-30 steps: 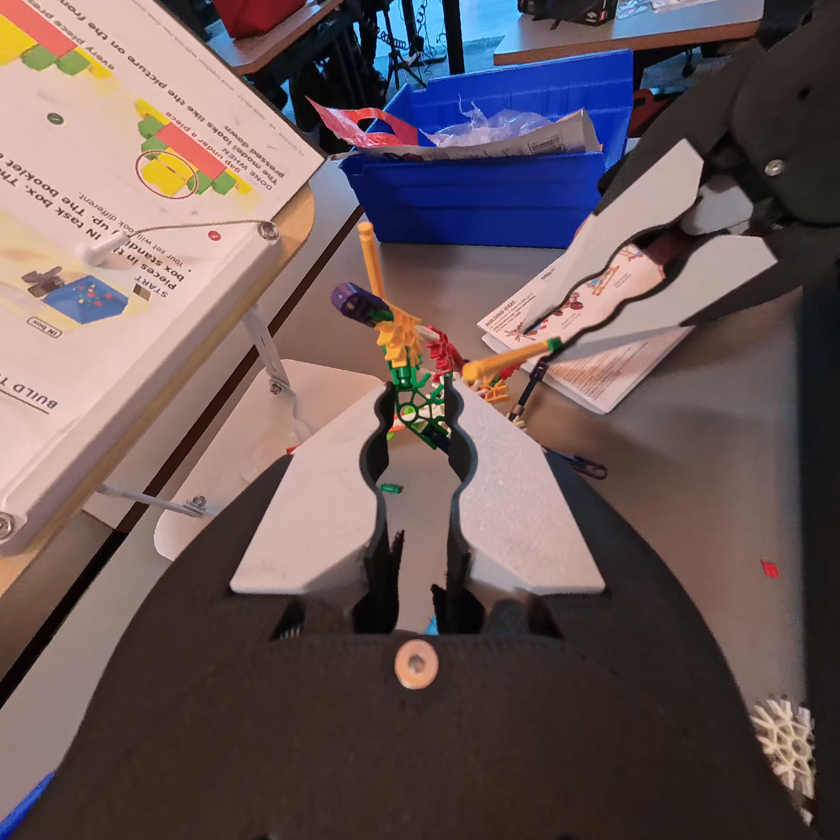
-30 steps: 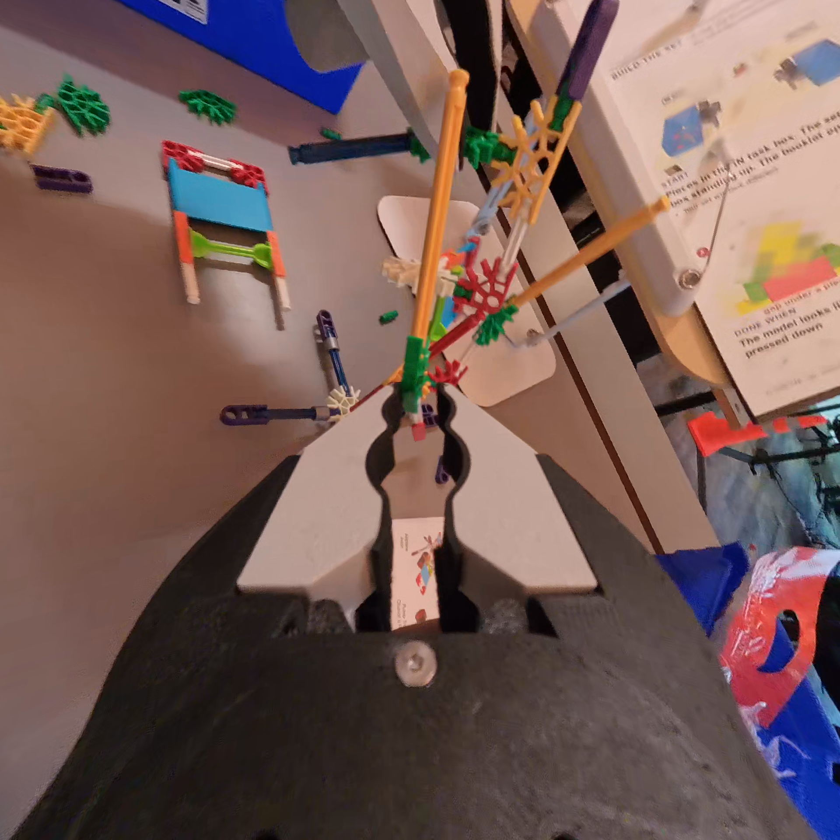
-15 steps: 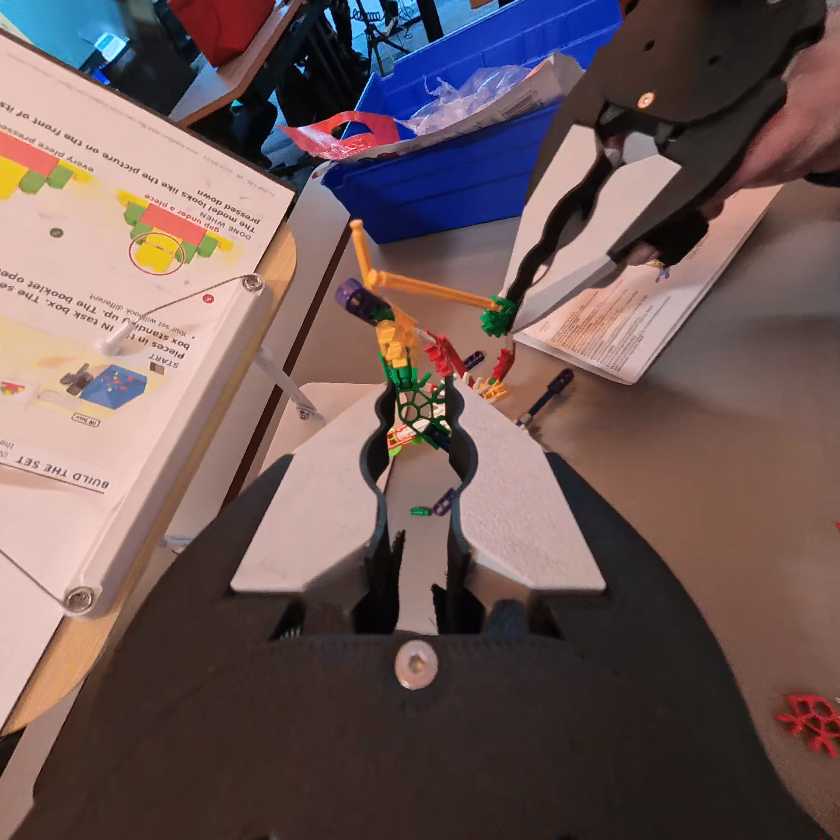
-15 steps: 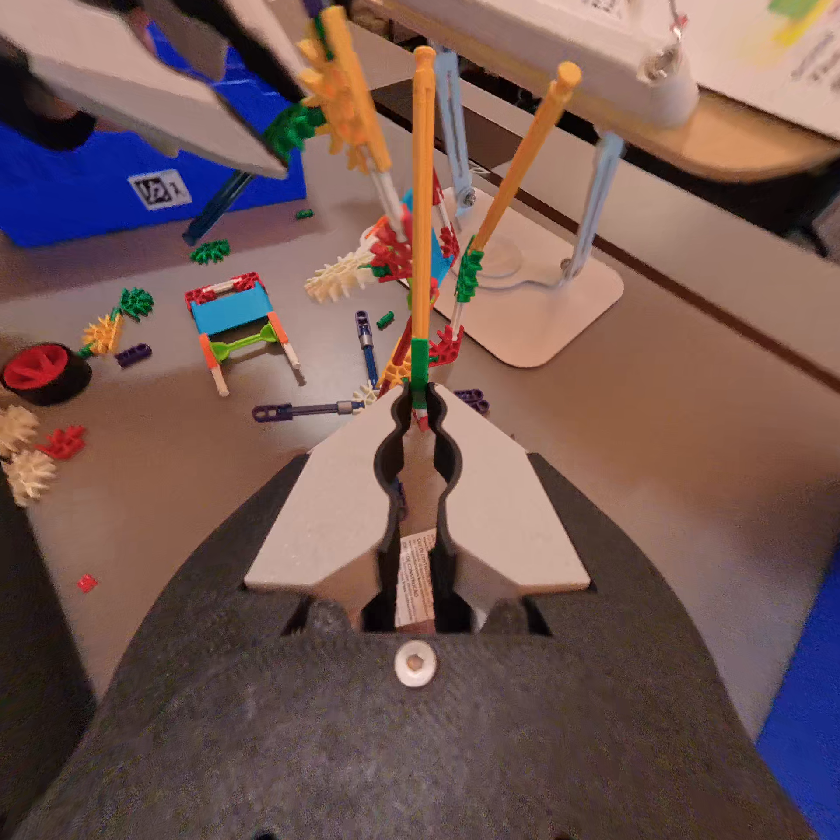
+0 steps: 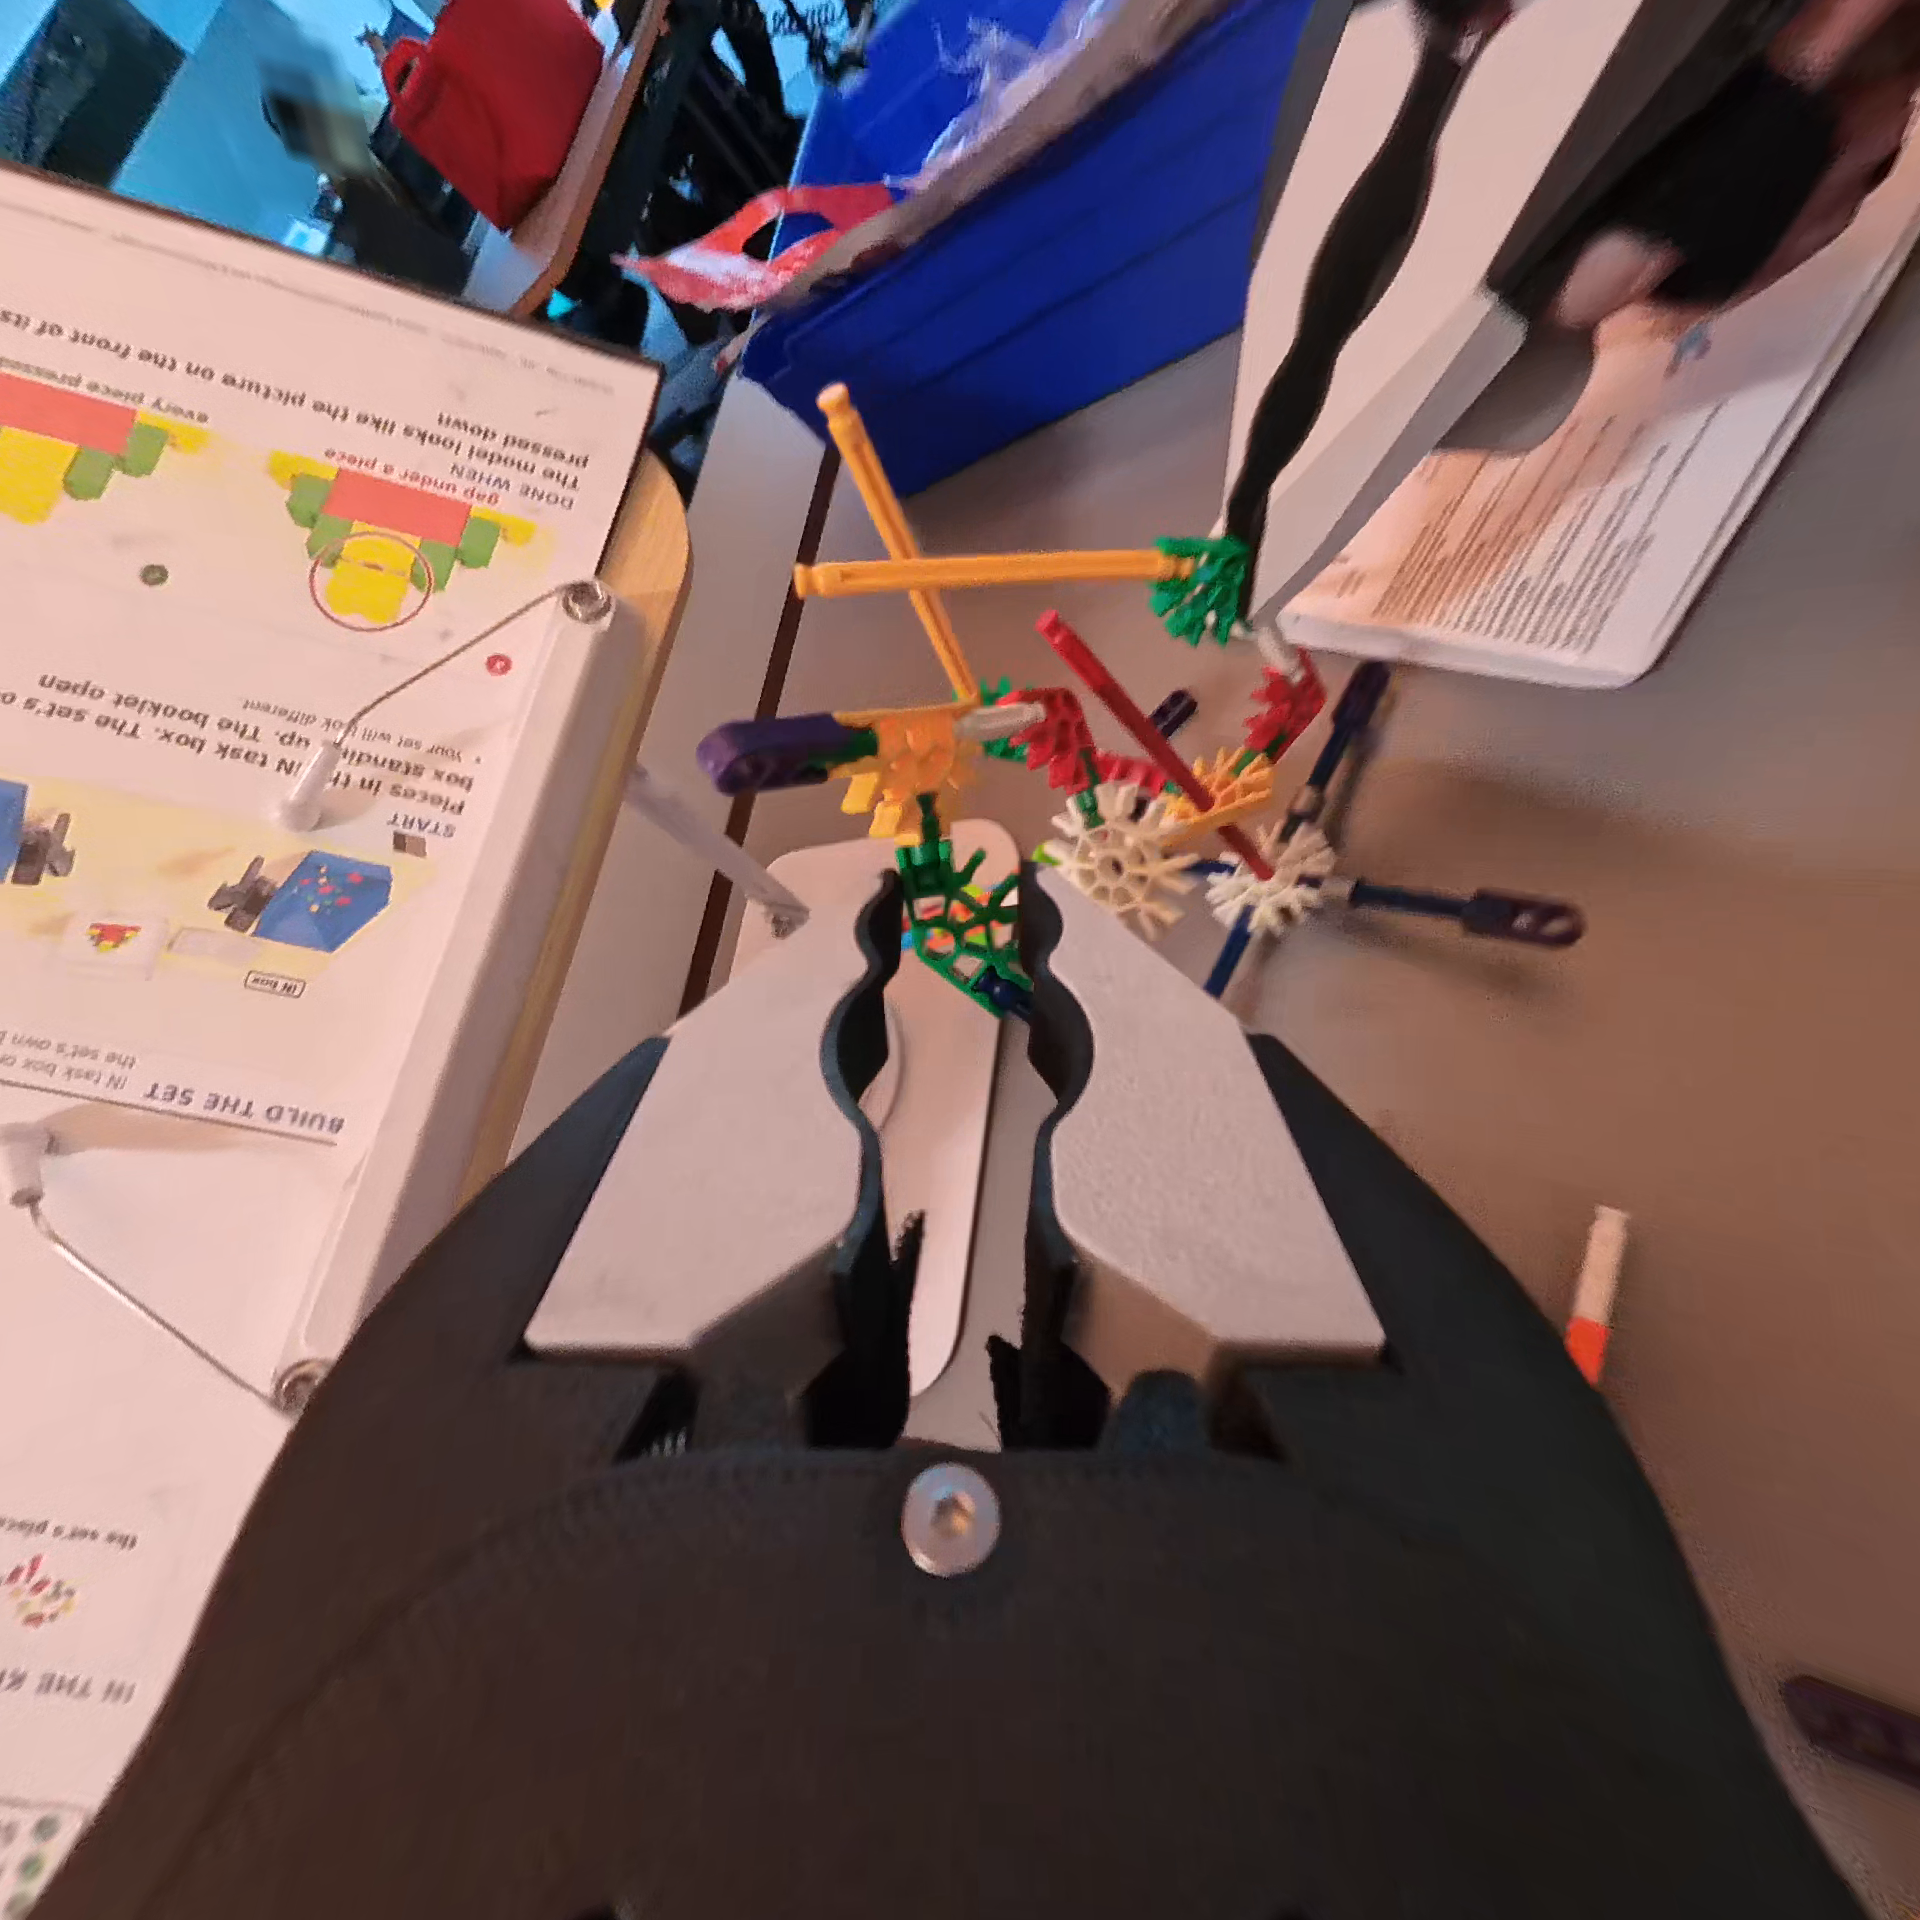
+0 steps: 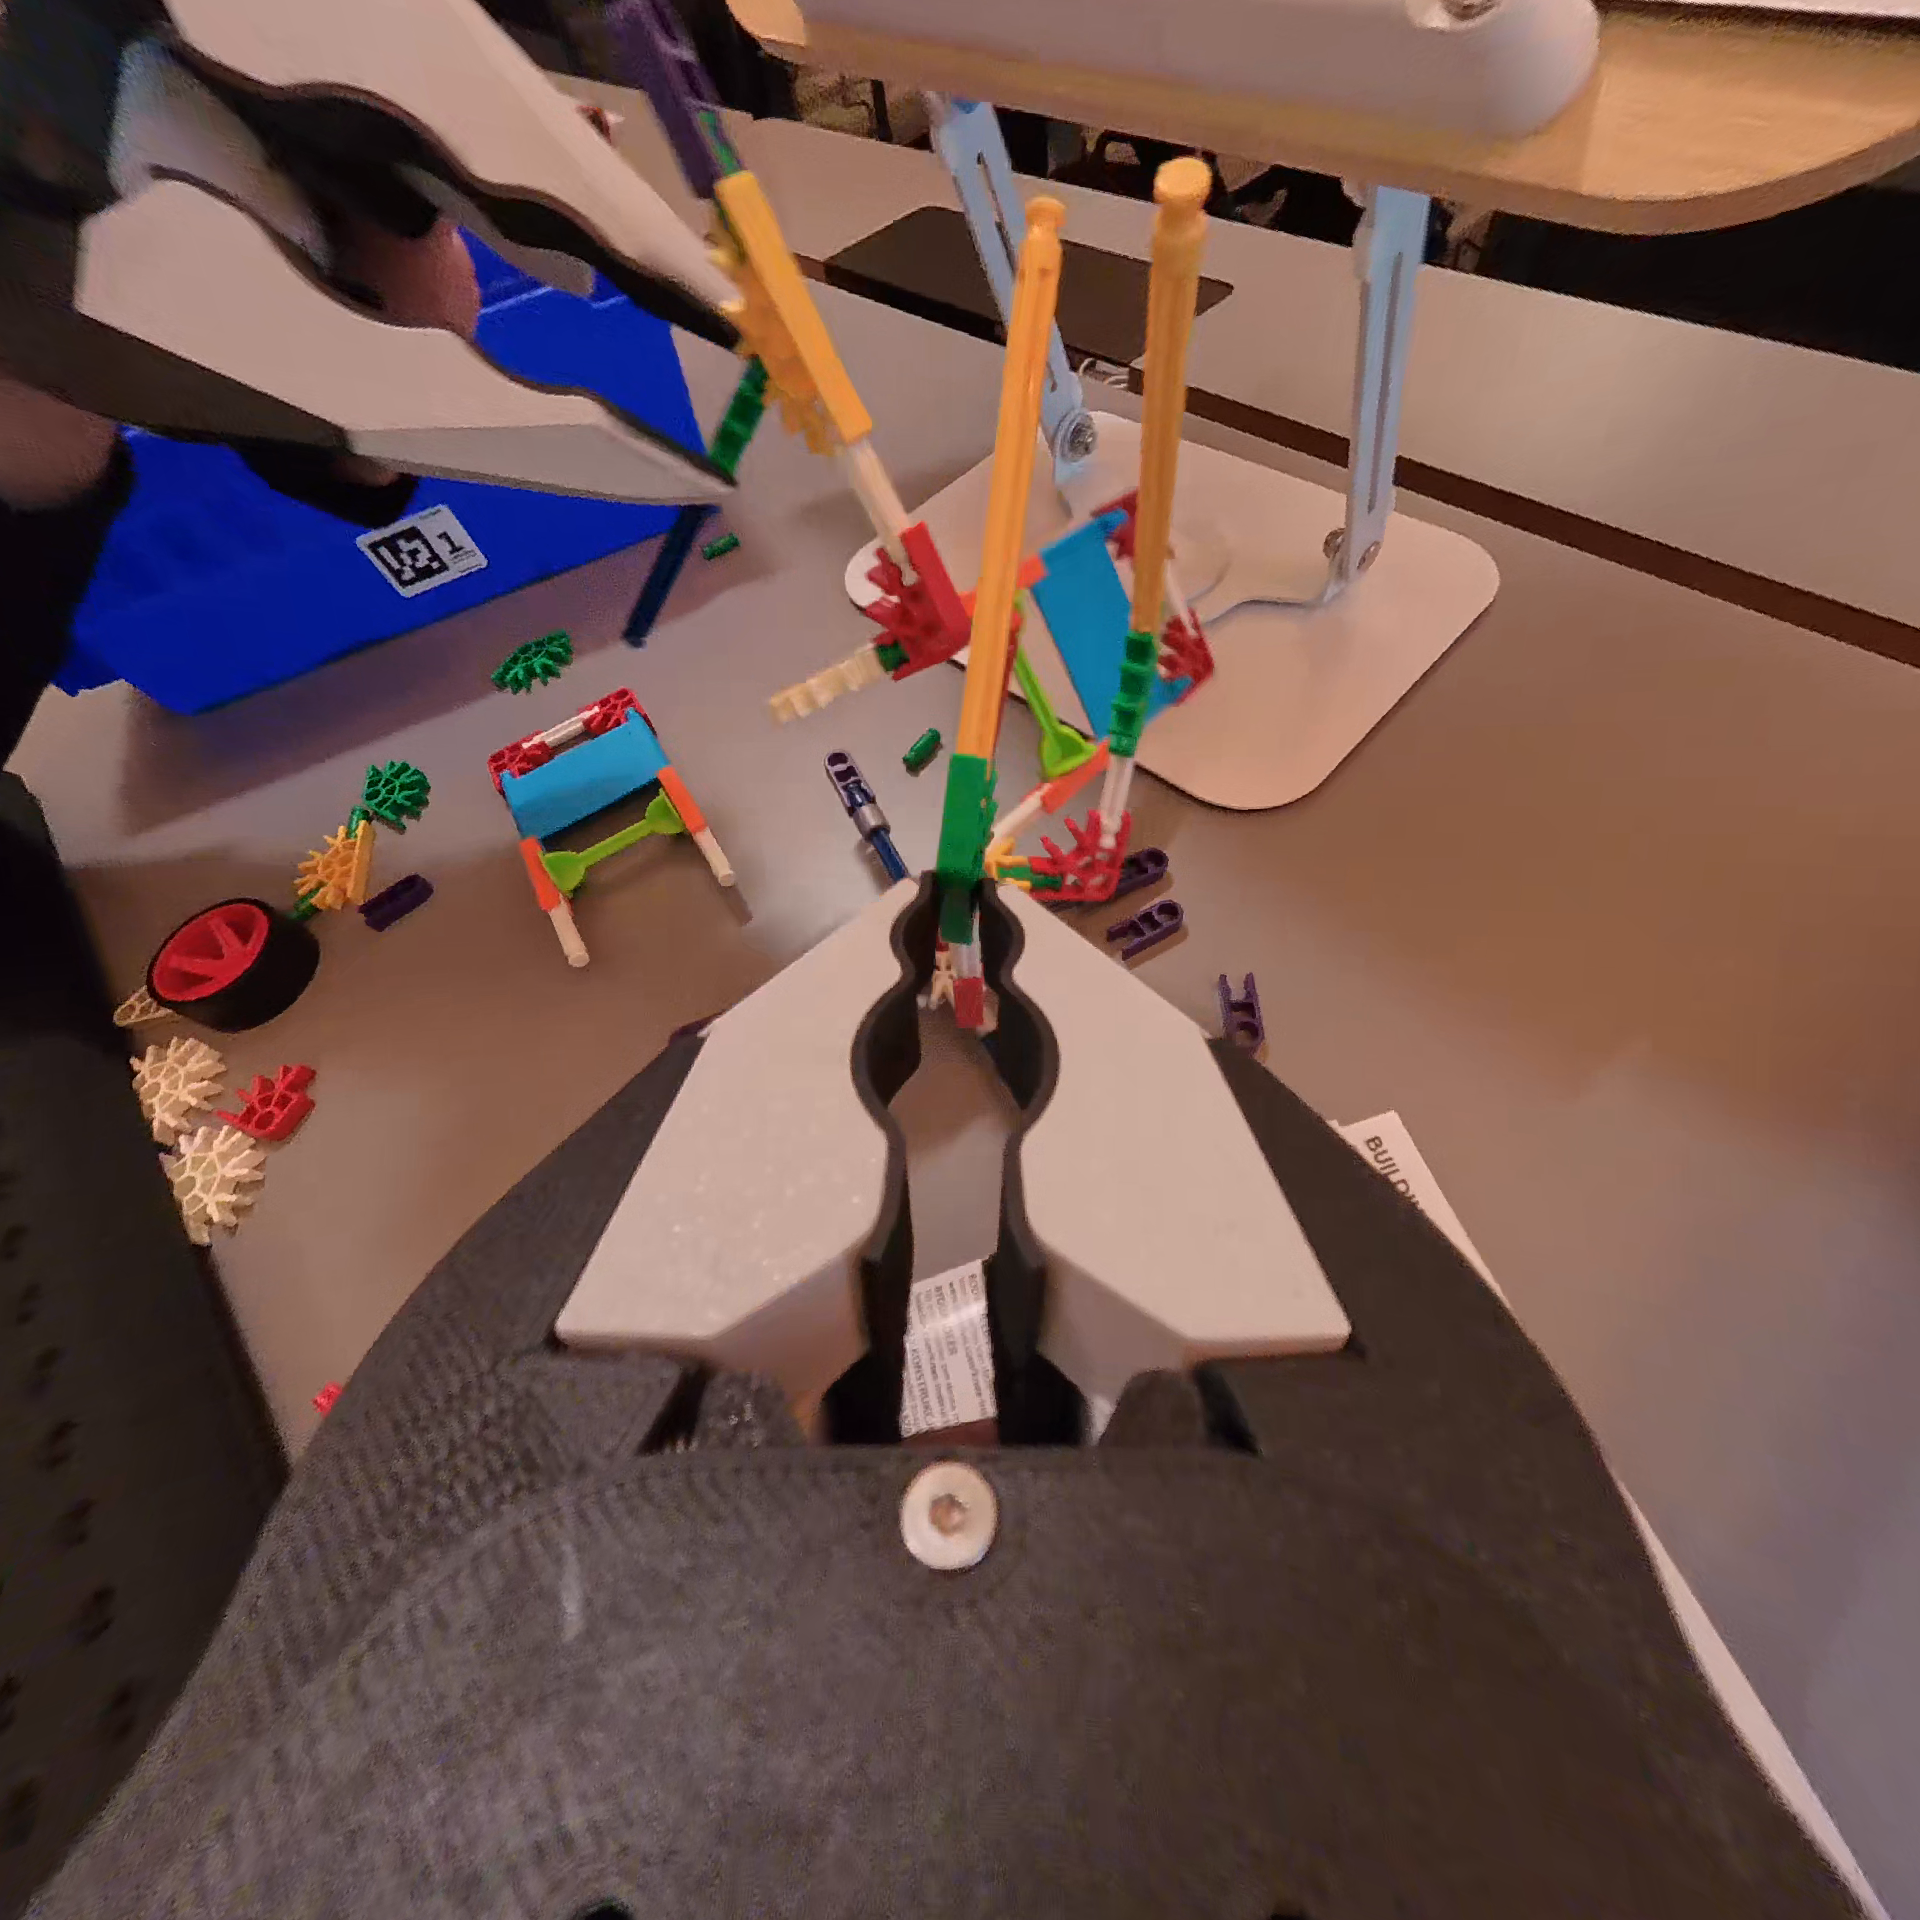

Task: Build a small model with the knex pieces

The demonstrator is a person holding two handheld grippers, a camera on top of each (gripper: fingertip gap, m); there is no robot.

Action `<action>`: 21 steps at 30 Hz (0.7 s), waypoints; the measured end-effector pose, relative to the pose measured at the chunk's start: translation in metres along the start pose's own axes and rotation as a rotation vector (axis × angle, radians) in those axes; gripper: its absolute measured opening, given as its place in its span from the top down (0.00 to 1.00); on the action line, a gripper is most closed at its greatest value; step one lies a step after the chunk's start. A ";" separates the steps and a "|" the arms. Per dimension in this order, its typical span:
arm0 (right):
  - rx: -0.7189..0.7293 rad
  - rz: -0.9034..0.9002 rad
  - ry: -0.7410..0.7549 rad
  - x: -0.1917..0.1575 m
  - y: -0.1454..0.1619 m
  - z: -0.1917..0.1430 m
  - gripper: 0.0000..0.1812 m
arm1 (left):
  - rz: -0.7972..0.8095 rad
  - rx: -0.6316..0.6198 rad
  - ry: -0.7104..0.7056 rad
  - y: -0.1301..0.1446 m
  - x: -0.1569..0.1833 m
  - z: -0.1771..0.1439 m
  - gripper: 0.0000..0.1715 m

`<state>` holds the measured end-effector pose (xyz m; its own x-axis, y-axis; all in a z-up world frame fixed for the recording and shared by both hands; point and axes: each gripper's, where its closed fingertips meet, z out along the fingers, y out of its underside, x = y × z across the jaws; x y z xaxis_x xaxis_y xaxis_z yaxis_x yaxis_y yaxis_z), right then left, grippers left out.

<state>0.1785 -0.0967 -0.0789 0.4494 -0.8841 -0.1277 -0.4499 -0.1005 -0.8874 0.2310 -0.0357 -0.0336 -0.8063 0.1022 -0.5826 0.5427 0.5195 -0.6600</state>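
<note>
Grey table (image 6: 1558, 935) strewn with loose pieces, blue bin (image 6: 312, 582) behind, left gripper (image 5: 956, 914) and right gripper (image 6: 961, 914) both clamped on toy model (image 5: 1039, 748)

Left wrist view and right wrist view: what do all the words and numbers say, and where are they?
I don't copy writing; these carry it:
White instruction board: printed lines, upside down.
Open booklet: small print, blurred.
Blue bin: white sticker, code and a digit.
Toy model: none.
</note>
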 end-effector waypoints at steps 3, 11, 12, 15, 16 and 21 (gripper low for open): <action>-0.019 -0.020 -0.014 -0.006 0.003 0.003 0.97 | 0.058 -0.052 -0.062 0.012 -0.005 0.007 0.89; -0.029 -0.042 -0.024 -0.012 0.005 0.007 0.97 | -0.006 -0.136 -0.117 0.037 -0.016 0.011 0.76; -0.026 -0.043 -0.022 -0.012 0.005 0.007 0.97 | -0.023 -0.163 -0.109 0.042 -0.015 0.011 0.73; -0.034 -0.050 -0.018 -0.013 0.007 0.009 0.97 | -0.082 -0.245 -0.099 0.056 -0.013 0.007 0.66; -0.033 -0.051 -0.024 -0.014 0.007 0.009 0.98 | -0.106 -0.285 -0.083 0.062 -0.011 0.003 0.67; -0.041 -0.093 -0.014 -0.018 0.008 0.011 1.00 | -0.187 -0.365 -0.066 0.074 -0.012 -0.023 0.69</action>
<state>0.1751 -0.0769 -0.0885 0.5016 -0.8635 -0.0521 -0.4364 -0.2005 -0.8771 0.2751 0.0210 -0.0650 -0.8596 -0.0711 -0.5059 0.2599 0.7916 -0.5529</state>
